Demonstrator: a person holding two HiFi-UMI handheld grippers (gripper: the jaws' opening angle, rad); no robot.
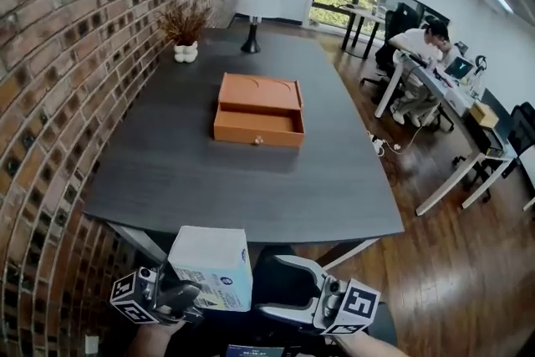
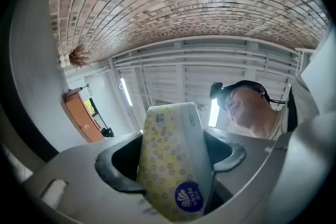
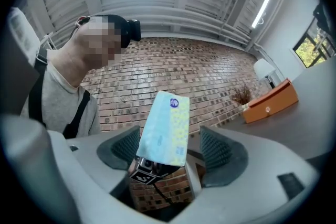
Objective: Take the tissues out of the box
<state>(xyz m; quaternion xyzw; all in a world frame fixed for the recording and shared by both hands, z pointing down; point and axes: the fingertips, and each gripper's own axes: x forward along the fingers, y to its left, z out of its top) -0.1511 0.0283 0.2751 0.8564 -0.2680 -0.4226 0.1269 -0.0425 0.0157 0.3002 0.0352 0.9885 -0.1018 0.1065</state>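
Observation:
A soft tissue pack [image 1: 213,267], white with yellow dots and a pale blue side, is held up in front of my body, below the near edge of the table. My left gripper [image 1: 191,295] is shut on its lower end; in the left gripper view the tissue pack [image 2: 170,165] fills the gap between both pads. My right gripper [image 1: 280,287] stands open just to the right of the pack, with its jaws pointing toward it. In the right gripper view the pack [image 3: 165,128] shows ahead of the spread jaws, apart from them. The orange box [image 1: 259,111] sits mid-table with its drawer pulled out.
The dark table [image 1: 167,171] runs along a brick wall [image 1: 58,54] on the left. A dried plant in a white pot [image 1: 185,33] and a lamp [image 1: 252,12] stand at its far end. A person sits at a white desk [image 1: 435,84] at the right.

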